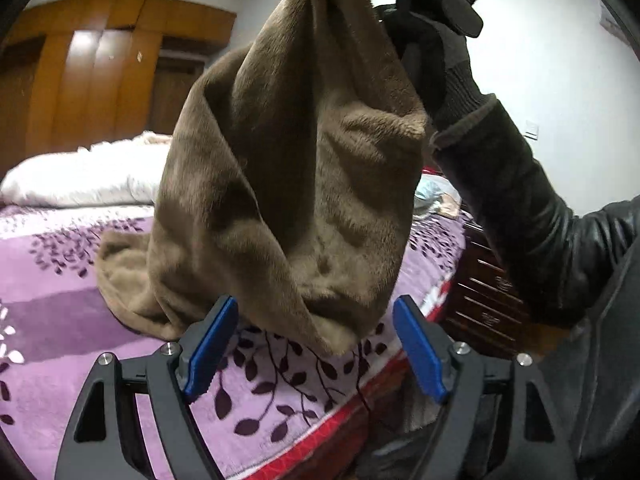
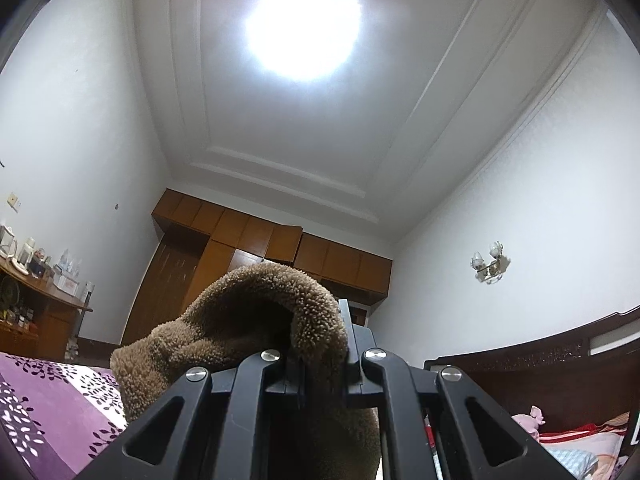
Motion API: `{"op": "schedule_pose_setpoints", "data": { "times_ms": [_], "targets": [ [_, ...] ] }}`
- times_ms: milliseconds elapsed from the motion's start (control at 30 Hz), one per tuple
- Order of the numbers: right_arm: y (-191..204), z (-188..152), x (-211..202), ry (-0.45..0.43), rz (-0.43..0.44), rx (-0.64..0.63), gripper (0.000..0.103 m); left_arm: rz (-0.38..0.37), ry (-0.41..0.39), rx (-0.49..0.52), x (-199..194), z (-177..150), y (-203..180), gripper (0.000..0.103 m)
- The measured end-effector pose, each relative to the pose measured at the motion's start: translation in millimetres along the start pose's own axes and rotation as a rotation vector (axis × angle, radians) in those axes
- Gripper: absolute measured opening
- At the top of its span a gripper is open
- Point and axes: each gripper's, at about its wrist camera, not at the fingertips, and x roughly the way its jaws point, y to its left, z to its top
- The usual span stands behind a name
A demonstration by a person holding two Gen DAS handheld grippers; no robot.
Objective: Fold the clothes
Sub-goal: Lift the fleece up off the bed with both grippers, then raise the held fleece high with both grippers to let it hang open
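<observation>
Left wrist view, left to right. One wooden wardrobe (image 1: 92, 76) at 10 o'clock, glossy doors. One white duvet (image 1: 80, 176) heaped at 9 o'clock on the bed (image 1: 60, 280), which carries a purple blanket printed with dark leaf sprigs.

One brown fleece garment (image 1: 288, 168) fills the centre. It hangs from 12 o'clock, its lower left part trailing onto the blanket at 8 o'clock, its lowest fold dangling just above and between the blue pads (image 1: 212, 346).

Left claw (image 1: 316, 348): two fingers, spread wide, pads apart on either side of the lowest fold, neither pressing on the cloth. It holds nothing.

One gloved hand (image 1: 436, 32) at 1 o'clock, in a dark leather sleeve (image 1: 540, 208), grips the handle of the other tool. One dark wooden bedside cabinet (image 1: 488, 300) at 4 o'clock, beside the bed.

Right wrist view, left to right. One cluttered wooden desk (image 2: 44, 300) at 9 o'clock with small bottles and boxes, too small to count. One round ceiling lamp (image 2: 304, 28) at 12 o'clock. Right claw (image 2: 320, 360): fingers drawn together on a bunch of the garment, which bulges up over them at 6 o'clock. One wall sconce (image 2: 490, 262) with two shades at 3 o'clock. One dark headboard (image 2: 540, 356) at 4 o'clock.
</observation>
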Motion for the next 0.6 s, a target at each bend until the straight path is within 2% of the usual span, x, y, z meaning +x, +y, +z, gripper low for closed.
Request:
{"op": "schedule_pose_setpoints", "data": {
  "times_ms": [67, 167, 267, 400, 600],
  "targets": [
    [1, 2, 2, 0.005, 0.007, 0.001, 0.012, 0.016, -0.01, 0.016, 0, -1, -7, 0.084],
    [6, 7, 5, 0.015, 0.021, 0.0, 0.012, -0.005, 0.001, 0.028, 2, -5, -20, 0.084],
    [13, 15, 10, 0.024, 0.048, -0.004, 0.012, 0.028, -0.004, 0.027, 8, -8, -27, 0.085],
    [30, 24, 8, 0.03, 0.084, -0.016, 0.012, 0.032, -0.012, -0.046, 14, -9, -27, 0.086],
    [59, 34, 1, 0.029, 0.14, -0.058, 0.012, 0.068, -0.03, -0.063, 15, -10, -24, 0.086]
  ]
}}
